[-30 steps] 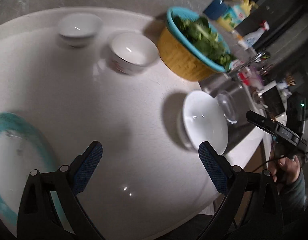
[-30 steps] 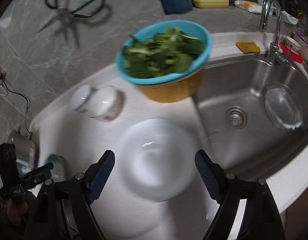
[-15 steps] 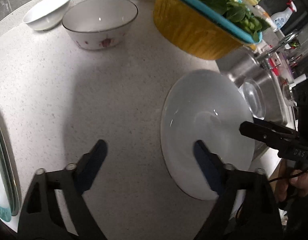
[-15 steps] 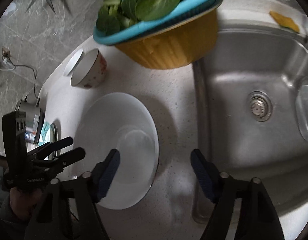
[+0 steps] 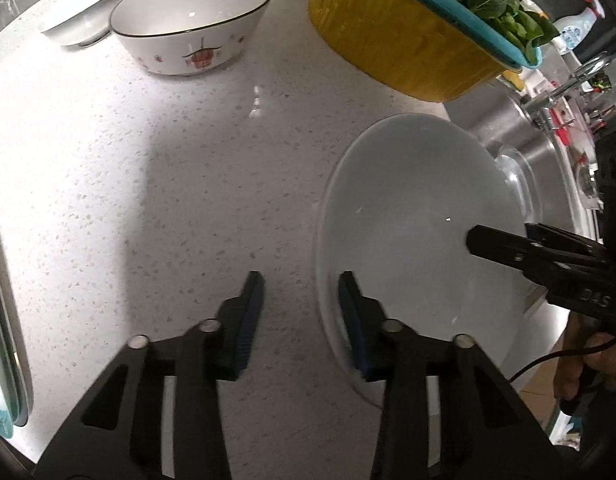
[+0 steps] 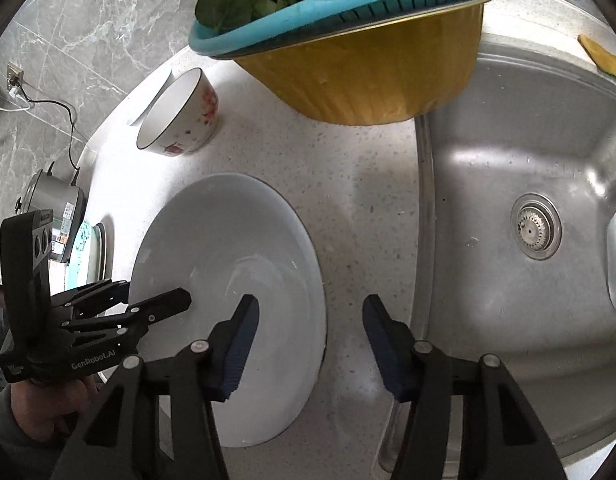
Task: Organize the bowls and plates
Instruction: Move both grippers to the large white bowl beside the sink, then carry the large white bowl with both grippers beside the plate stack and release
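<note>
You have one large white plate [image 5: 420, 240] on the speckled counter [image 5: 167, 200] beside the sink [image 6: 528, 160], and both grippers straddle its rim from opposite sides. Your left gripper [image 5: 301, 304], pointing steeply down, has been narrowing, one finger inside the rim, one outside; whether the pads press yet is hard to tell. Your right gripper [image 6: 310, 334] has been closing too, pads apart from the rim. Beyond sit two bowls: one flowered bowl [image 5: 191, 20], one plain bowl [image 5: 83, 4]. One teal-edged plate [image 5: 3, 360] lies left.
</note>
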`<state>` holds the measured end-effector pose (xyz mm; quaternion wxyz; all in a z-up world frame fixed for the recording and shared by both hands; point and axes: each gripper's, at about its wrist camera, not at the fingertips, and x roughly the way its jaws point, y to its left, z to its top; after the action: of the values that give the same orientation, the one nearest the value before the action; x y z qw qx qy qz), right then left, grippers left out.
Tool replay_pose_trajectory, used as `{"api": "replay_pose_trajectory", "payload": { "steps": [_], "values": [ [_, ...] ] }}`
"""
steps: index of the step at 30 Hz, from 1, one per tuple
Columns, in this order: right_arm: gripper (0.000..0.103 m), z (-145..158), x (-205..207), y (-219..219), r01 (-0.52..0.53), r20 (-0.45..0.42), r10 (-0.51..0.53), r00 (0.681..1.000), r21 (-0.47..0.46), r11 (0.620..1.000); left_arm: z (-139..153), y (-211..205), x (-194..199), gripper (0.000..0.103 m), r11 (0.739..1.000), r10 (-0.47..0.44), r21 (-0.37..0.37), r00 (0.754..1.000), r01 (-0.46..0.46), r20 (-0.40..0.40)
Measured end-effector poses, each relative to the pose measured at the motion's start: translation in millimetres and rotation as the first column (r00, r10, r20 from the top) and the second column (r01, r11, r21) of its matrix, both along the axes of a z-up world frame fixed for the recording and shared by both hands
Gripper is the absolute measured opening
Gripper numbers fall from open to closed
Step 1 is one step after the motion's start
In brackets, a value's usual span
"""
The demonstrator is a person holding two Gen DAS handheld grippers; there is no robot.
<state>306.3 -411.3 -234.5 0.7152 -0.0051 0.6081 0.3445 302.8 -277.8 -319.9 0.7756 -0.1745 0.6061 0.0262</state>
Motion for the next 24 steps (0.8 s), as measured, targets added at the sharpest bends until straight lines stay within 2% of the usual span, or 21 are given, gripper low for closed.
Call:
{"api": "replay_pose_trajectory", "payload": {
  "steps": [2,4,6,7,14,24],
  "values": [
    [0.041,-2,0,2,-0.007,0.001,0.007,1.0,-0.015,1.0,2,2,1,0.021,1.0,-0.004,-0.009,1.0,0.004,0.003],
    [0.019,-2,-1,4,-0.015,0.008,0.015,1.0,-0.03,0.999,1,3,3,0.018,1.0,0.0,-0.018,1.0,0.0,0.006],
    [0.011,-2,-3,7,-0.033,0.02,0.034,0.999,-0.045,0.998,3,5,4,0.013,1.0,-0.002,-0.022,1.0,0.002,0.011],
    [0.011,-1,-5,9,-0.039,0.029,0.041,0.999,-0.053,0.998,3,3,5,0.009,1.0,-0.009,-0.019,1.0,0.009,0.014],
    [0.009,0,-12,13,-0.044,0.044,0.047,0.998,-0.077,0.996,5,8,0,0.008,1.0,-0.009,-0.02,1.0,0.009,0.017],
    [0.009,18,-38,43,-0.092,0.058,0.096,0.994,-0.065,0.994,24,45,-45,0.008,1.0,0.021,0.002,0.999,-0.021,0.027]
  ]
}}
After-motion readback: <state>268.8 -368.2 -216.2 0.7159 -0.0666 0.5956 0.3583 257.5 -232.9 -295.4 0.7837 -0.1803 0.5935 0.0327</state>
